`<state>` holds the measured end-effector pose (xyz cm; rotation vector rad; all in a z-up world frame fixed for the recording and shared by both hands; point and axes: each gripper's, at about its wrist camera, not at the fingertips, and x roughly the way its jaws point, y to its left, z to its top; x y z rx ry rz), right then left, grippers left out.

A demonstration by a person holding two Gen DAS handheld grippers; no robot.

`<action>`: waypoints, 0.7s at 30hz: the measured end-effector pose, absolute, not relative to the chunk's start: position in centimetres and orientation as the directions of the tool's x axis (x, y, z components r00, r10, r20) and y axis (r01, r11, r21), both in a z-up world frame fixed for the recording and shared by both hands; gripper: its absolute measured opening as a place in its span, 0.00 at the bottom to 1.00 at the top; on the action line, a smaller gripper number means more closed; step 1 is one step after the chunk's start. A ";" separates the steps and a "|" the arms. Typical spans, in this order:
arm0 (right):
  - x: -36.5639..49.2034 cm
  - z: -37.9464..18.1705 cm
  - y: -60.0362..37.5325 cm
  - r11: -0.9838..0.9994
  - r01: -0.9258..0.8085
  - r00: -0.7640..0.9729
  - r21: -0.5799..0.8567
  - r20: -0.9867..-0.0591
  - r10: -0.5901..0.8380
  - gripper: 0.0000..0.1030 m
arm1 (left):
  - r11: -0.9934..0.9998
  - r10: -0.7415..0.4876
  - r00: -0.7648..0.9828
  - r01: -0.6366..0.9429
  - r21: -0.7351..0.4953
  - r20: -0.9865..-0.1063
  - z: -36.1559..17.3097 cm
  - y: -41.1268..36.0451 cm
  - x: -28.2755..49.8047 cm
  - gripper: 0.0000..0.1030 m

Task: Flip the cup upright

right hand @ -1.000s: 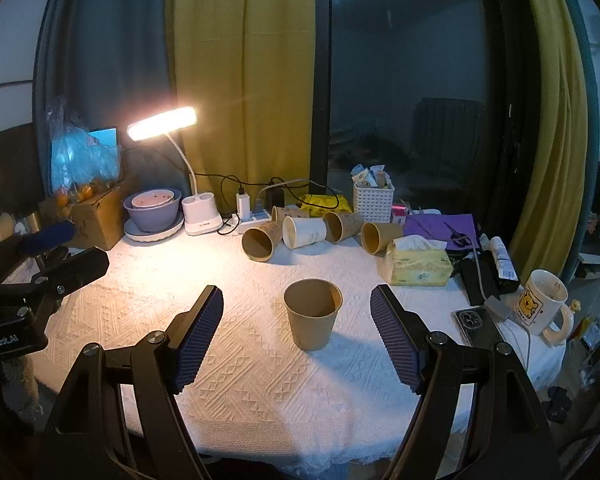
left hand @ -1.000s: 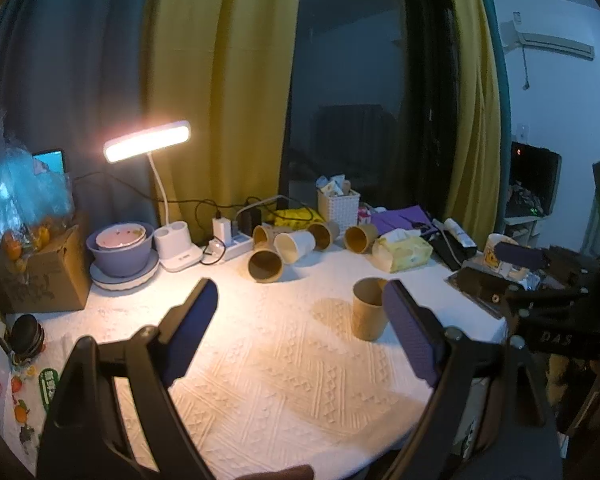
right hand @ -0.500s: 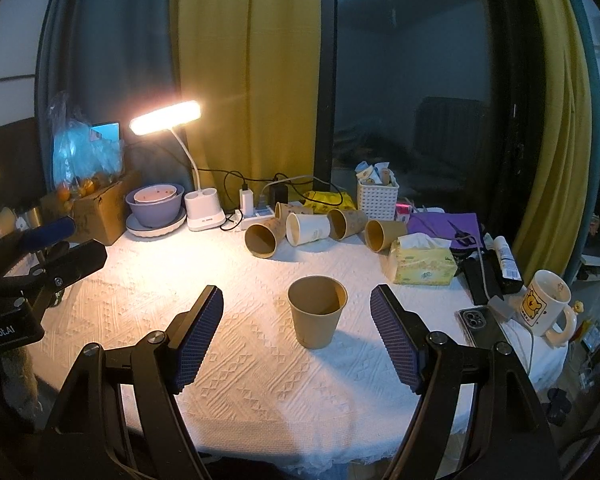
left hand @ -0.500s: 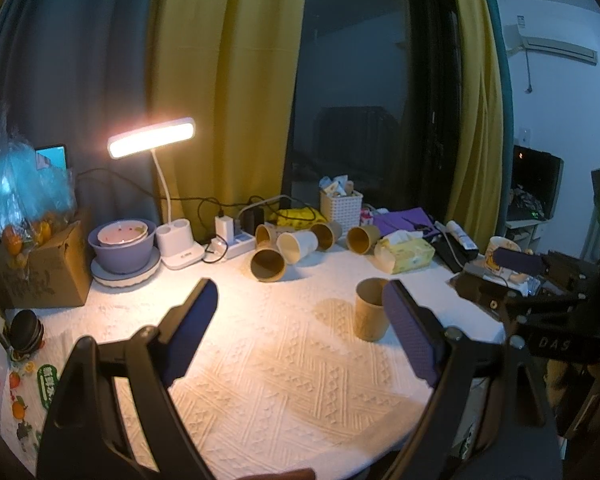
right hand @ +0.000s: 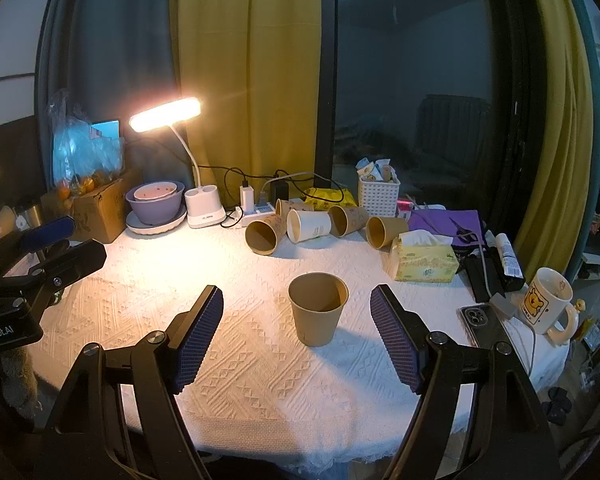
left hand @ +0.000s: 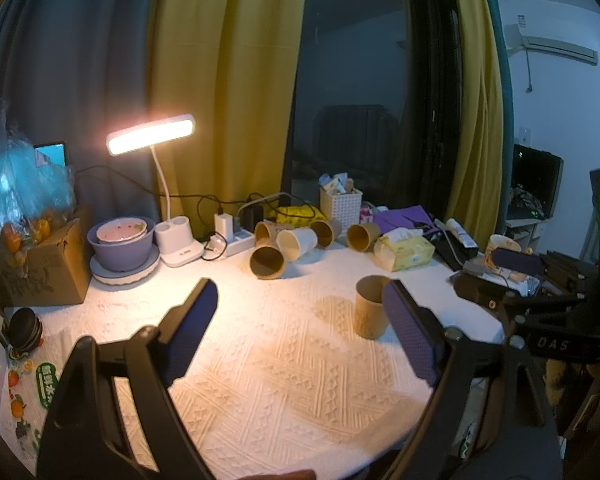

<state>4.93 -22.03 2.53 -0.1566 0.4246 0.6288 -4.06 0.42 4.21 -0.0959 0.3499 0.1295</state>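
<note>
A brown paper cup point(right hand: 318, 308) stands upright on the white tablecloth point(right hand: 260, 364), mouth up. It also shows in the left wrist view point(left hand: 371, 306), just beside the right finger. My right gripper point(right hand: 296, 336) is open and empty, back from the cup with its fingers either side. My left gripper point(left hand: 300, 332) is open and empty over the cloth, left of the cup. Several paper cups lie on their sides at the back: brown ones point(right hand: 262, 234) point(right hand: 384, 230) and a white one point(right hand: 308, 226).
A lit desk lamp point(right hand: 166, 114), purple bowl point(right hand: 154, 204), cardboard box point(right hand: 96, 204) and power strip stand at the back left. A tissue box point(right hand: 424, 260), white basket point(right hand: 378, 192), phone point(right hand: 478, 318) and bear mug point(right hand: 546, 300) are on the right.
Both grippers have drawn back and risen slightly, so the table sits a little lower in both views. The upright cup has not moved.
</note>
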 end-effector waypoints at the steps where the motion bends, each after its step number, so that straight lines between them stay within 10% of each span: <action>1: 4.9 2.5 -22.0 0.800 -0.600 0.726 -0.015 -0.431 0.536 0.77 | 0.987 0.111 0.931 -0.144 -0.072 -0.347 4.3 0.4 -4.0 0.83; 21: 4.9 2.3 -21.9 0.800 -0.599 0.724 -0.014 -0.435 0.535 0.77 | 0.989 0.098 0.930 -0.132 -0.073 -0.353 3.5 -0.2 -4.2 0.83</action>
